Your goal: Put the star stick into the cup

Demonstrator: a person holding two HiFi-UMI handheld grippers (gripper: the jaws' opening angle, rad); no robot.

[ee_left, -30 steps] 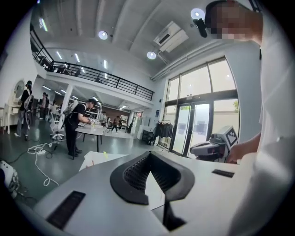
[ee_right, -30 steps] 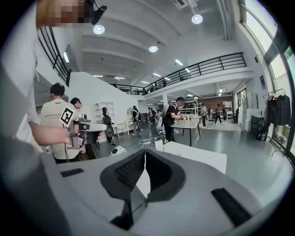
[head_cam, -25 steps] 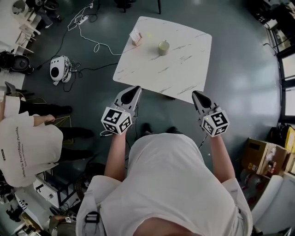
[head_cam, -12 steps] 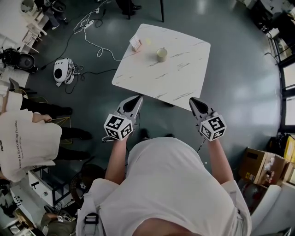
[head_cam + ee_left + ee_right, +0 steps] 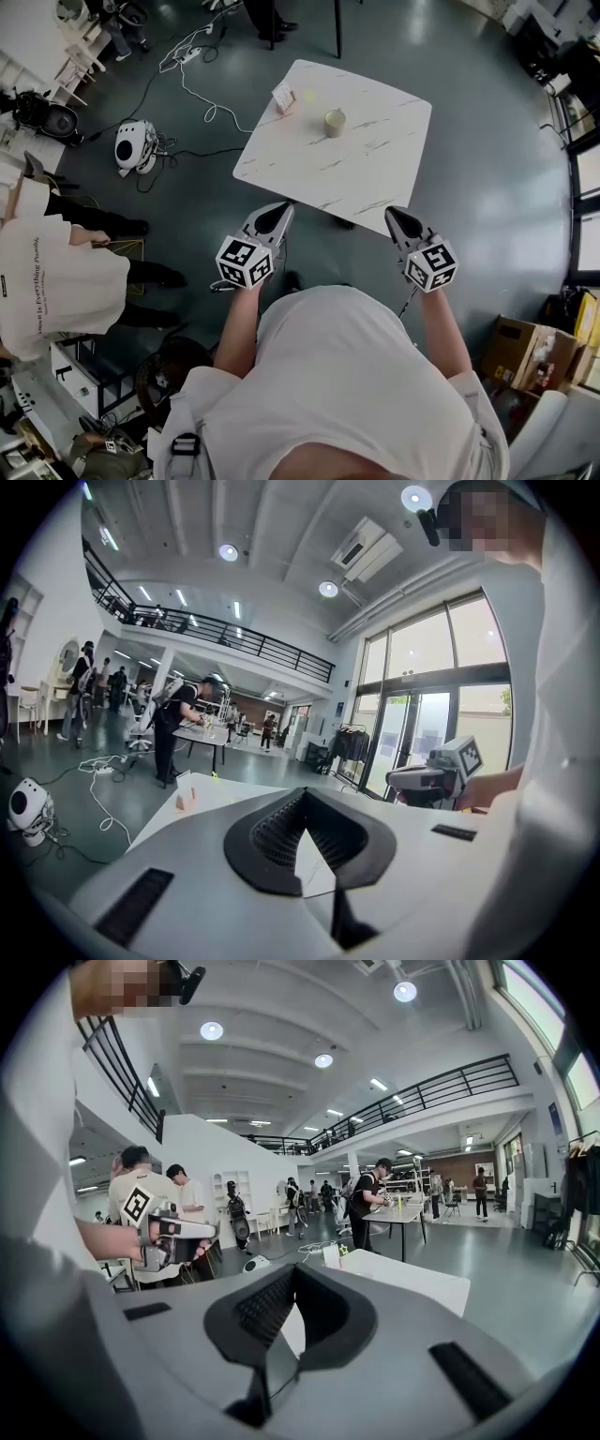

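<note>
Pale cup [image 5: 335, 122] unmoved, left tool [image 5: 280, 210], right tool [image 5: 395, 215] still shut

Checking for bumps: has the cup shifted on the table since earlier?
No: the cup keeps its spot on the white table, right of the card stand.

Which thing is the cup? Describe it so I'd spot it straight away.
Find the white marble-patterned square table. Toward its far side stands a small pale cream round cup. Unlike the white upright card near the far left corner, it is round and open-topped.
</note>
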